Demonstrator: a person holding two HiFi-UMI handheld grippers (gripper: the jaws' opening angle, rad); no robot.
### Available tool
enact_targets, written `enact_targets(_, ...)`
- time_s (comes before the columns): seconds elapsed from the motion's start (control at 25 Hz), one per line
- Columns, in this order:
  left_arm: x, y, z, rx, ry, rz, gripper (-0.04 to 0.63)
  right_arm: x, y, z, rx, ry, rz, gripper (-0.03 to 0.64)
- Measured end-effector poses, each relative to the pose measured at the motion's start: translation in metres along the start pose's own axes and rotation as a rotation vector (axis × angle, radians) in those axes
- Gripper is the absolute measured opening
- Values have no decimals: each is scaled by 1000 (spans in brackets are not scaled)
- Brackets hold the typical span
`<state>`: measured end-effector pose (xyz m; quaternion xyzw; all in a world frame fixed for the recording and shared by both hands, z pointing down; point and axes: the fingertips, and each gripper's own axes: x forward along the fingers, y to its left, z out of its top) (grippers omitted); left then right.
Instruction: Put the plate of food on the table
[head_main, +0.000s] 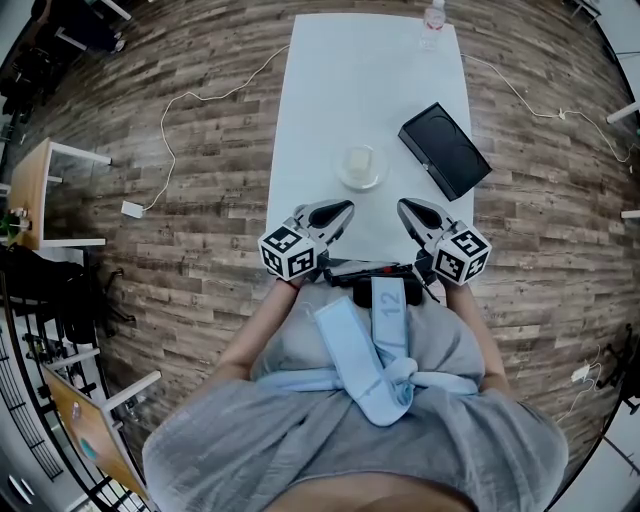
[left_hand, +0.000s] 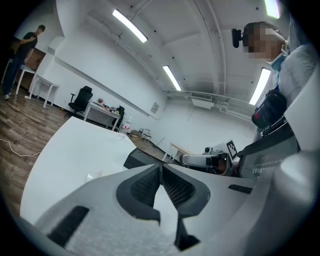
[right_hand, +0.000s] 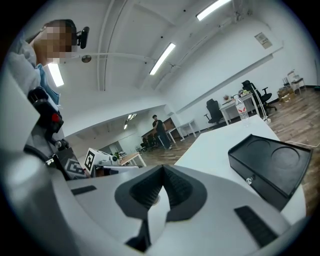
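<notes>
Both grippers sit low at the near edge of the counter, close to the person's body. The left gripper and the right gripper each have their jaws pressed together with nothing between them, as each gripper's own view shows.

Just ahead of them, a little nearer the left gripper's tip than the right's, the plate rests flat on the counter with a pale block of food in its middle. The placing looks done, unless the plate is meant for another spot on the counter.

The risk lies in any further approach. If either gripper goes forward with its jaws together, the tip would shove the rim rather than take it. The plate looks shallow and smooth, so it could skate across the counter or shed the food. A pinch on one side of the rim alone could let it tilt.

Beyond the right gripper, just to the right of the plate, lies a black case. It is near enough that a plate pushed sideways could knock against it. Far ahead, at the counter's far end, a bottle stands well apart from all of this.
</notes>
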<state>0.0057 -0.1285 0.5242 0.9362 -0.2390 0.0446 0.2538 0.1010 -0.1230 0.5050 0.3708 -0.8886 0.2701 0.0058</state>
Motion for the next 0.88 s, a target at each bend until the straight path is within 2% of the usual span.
enact_targets(0.88, 4, 4, 1, -19, 10, -9, 32, 2, -1, 4, 1, 3, -6, 31)
